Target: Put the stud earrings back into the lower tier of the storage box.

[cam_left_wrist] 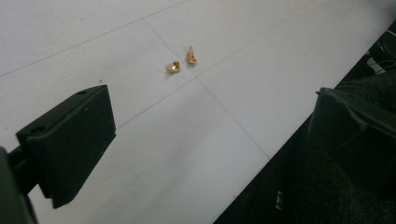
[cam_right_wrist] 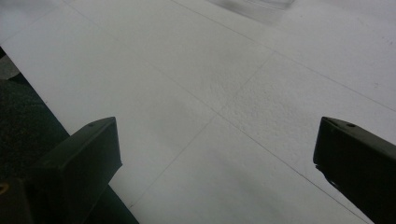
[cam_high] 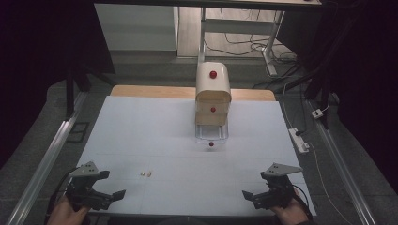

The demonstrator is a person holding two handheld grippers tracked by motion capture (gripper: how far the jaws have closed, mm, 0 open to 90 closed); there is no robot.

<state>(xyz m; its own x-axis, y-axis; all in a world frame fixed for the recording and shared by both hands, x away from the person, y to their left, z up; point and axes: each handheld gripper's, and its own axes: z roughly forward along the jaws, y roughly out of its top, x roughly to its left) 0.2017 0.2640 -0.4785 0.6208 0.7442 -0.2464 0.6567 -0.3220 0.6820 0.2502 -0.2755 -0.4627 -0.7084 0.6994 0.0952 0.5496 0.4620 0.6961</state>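
Two small gold pieces [cam_high: 145, 174] lie side by side on the white table [cam_high: 150, 131], left of centre near the front. In the left gripper view they are a rounded piece [cam_left_wrist: 173, 66] and a piece with a short stem [cam_left_wrist: 190, 57], ahead of the jaws. My left gripper [cam_high: 115, 183] hovers open at the front left corner, short of the pieces, holding nothing [cam_left_wrist: 210, 135]. At the front right, my right gripper [cam_high: 253, 184] is open too, with bare table between its jaws [cam_right_wrist: 219, 158].
A cream drawer cabinet [cam_high: 213, 91] with red knobs stands at the back centre. Its clear bottom drawer [cam_high: 211, 136] is pulled out toward me. A power strip [cam_high: 299, 139] and cables lie off the table's right edge. Metal rails run along both sides.
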